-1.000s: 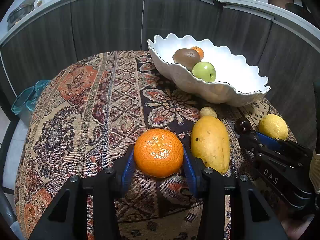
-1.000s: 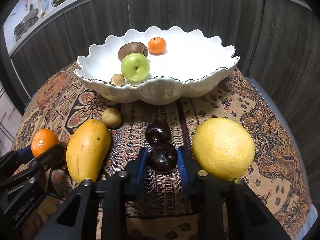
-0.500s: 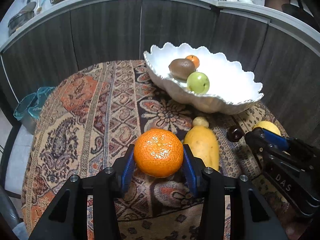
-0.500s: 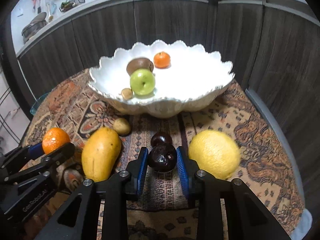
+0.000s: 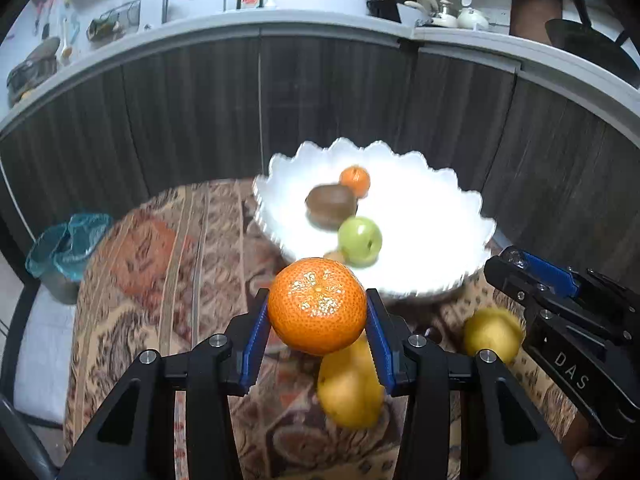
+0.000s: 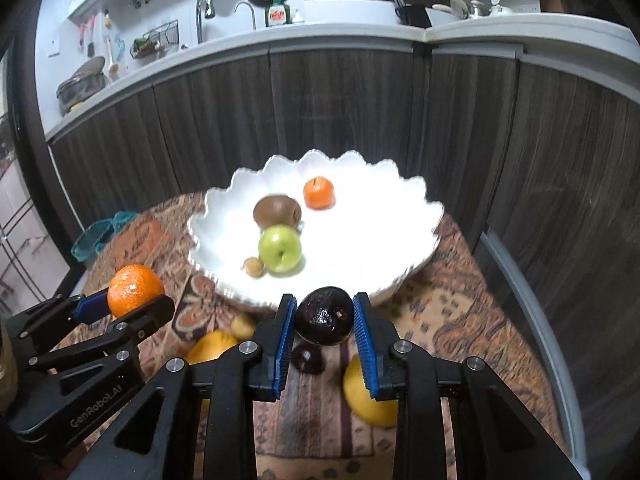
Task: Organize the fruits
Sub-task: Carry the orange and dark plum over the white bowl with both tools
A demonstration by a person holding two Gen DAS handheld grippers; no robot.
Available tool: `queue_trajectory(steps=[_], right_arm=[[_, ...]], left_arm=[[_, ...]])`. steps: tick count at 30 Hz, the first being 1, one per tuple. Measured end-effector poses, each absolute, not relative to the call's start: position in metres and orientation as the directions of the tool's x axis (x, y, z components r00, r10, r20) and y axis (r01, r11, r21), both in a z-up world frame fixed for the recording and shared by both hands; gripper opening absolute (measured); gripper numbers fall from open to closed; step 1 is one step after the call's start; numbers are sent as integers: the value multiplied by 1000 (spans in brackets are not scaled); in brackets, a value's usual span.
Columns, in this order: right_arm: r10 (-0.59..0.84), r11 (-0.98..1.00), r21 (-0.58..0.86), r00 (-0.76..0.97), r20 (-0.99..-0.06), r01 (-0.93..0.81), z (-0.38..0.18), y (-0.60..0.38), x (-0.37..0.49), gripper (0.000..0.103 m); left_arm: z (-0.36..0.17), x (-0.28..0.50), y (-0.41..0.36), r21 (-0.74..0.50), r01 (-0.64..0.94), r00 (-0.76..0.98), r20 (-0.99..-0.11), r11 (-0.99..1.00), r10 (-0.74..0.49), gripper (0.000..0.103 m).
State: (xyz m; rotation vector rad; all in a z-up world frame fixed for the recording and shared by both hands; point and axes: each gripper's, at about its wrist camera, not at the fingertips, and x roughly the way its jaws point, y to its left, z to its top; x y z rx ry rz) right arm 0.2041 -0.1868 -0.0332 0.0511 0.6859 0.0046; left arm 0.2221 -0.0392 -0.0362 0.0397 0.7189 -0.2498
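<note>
Left hand-held gripper (image 5: 318,320): clenched on a round, pebbled orange mandarin (image 5: 317,306), blue pads pressing its two sides, the fruit lifted clear of the desk.
Right hand-held gripper (image 6: 324,326): clenched on a small, glossy, dark purple plum (image 6: 325,316), also held in the air.
Desk (image 5: 132,280): round, covered in a patterned paisley cloth of brown, orange and cream.
Fruit left on the desk, near side: one long yellow mango (image 5: 350,388) below the left hand-held gripper, one round yellow lemon (image 6: 368,396) below the right one, one dark plum (image 6: 307,359) lying between them, and one small tan fruit (image 6: 243,326) just in front of the bowl. Four pieces.
Key relation: the wide white scalloped ceramic bowl (image 6: 400,256) lies straight ahead of both hand-held grippers and lower than the fruit they carry. Its near rim sits just beyond the plum. The right hand-held gripper looks the nearer of the two, and the left stands off toward the bowl's left edge.
Fruit in the bowl: one green apple (image 6: 280,249), one brown kiwi (image 6: 277,211), one small orange mandarin (image 6: 318,193) and one small tan fruit (image 6: 253,267). Four pieces, gathered left of centre, with the right half bare.
Likely next move: carry both fruits forward over the rim and lower them into the bare part.
Far side: dark wood-grain cabinet fronts (image 6: 340,112) under a white kitchen counter.
</note>
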Motion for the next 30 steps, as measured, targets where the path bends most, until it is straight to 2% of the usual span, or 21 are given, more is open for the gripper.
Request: queue_trajectory(steps=[12,30], right_arm=[[-4,998,44,815,-579,36,-7,-207,244,30],[12,998,61,777,-629,35,-47,-213,285,30]], left_arm=[[-21,272,-60,-31,260,748,-626,965,-221,45],[-59,309,-68,-25,268,724,-655,963,-218,45]])
